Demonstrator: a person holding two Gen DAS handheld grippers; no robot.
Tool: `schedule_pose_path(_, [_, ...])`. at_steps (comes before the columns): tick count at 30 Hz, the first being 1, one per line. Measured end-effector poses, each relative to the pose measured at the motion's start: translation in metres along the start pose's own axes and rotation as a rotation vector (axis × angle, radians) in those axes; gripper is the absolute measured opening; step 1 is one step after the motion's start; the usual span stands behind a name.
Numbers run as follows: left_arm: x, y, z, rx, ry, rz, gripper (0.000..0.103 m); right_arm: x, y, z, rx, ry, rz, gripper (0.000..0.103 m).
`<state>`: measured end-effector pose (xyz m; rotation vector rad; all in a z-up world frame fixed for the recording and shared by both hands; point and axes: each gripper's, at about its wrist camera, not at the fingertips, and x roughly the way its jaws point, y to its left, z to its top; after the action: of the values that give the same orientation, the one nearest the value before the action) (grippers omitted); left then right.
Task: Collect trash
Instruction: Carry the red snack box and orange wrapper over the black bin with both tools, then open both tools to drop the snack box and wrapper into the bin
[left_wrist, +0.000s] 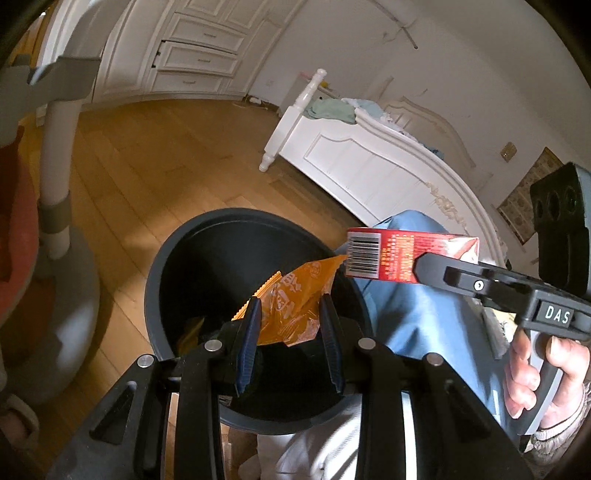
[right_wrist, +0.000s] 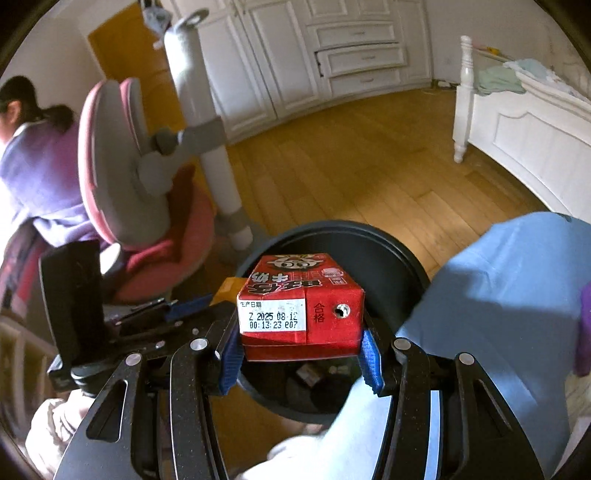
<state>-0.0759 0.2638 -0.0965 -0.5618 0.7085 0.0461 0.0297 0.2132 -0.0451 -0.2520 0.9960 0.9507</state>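
Wooden floor (left_wrist: 147, 155), white bed (left_wrist: 369, 162), white cabinets (right_wrist: 332, 55).

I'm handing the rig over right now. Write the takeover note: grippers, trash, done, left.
Left gripper: shut on the orange wrapper, held above the open dark bin.
Right gripper: shut on the red milk carton, also above the bin.
Done: both pieces picked up and carried to the bin; some trash already lies inside.
Left: open each gripper to drop its piece in.

Trash held over the bin
Crumpled orange wrapper (left_wrist: 291, 306) and red milk carton (right_wrist: 301, 304) hang above the dark round bin (left_wrist: 177, 243).
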Motion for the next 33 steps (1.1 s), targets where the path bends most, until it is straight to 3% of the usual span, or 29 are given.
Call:
schedule_pose_path(12, [0.01,-0.002,-0.001,0.016,0.021,0.006,0.033,0.023,-0.003,0.003,-0.005,0.033,-0.02,0.052])
schedule_pose_path(14, [0.01,-0.005,0.0,0.021,0.024,0.021,0.037,0.023,-0.003,0.003,-0.006,0.031,-0.024,0.053])
schedule_pose_path(15, [0.011,-0.004,0.0,0.024,0.023,0.029,0.042,0.023,-0.003,0.002,-0.005,0.03,-0.025,0.058])
schedule_pose_path(18, [0.009,-0.005,0.0,0.035,0.024,0.043,0.043,0.017,-0.007,0.0,0.007,0.003,-0.029,0.073])
schedule_pose_path(21, [0.007,-0.008,0.001,0.043,0.017,0.06,0.059,0.006,-0.014,-0.002,0.026,-0.024,-0.015,0.073])
schedule_pose_path(27, [-0.001,-0.023,0.002,0.073,-0.006,0.08,0.071,-0.03,-0.032,-0.016,0.086,-0.105,0.026,0.073])
schedule_pose_path(33, [-0.006,-0.071,0.009,0.146,-0.036,0.051,0.083,-0.089,-0.073,-0.049,0.195,-0.218,0.02,0.075])
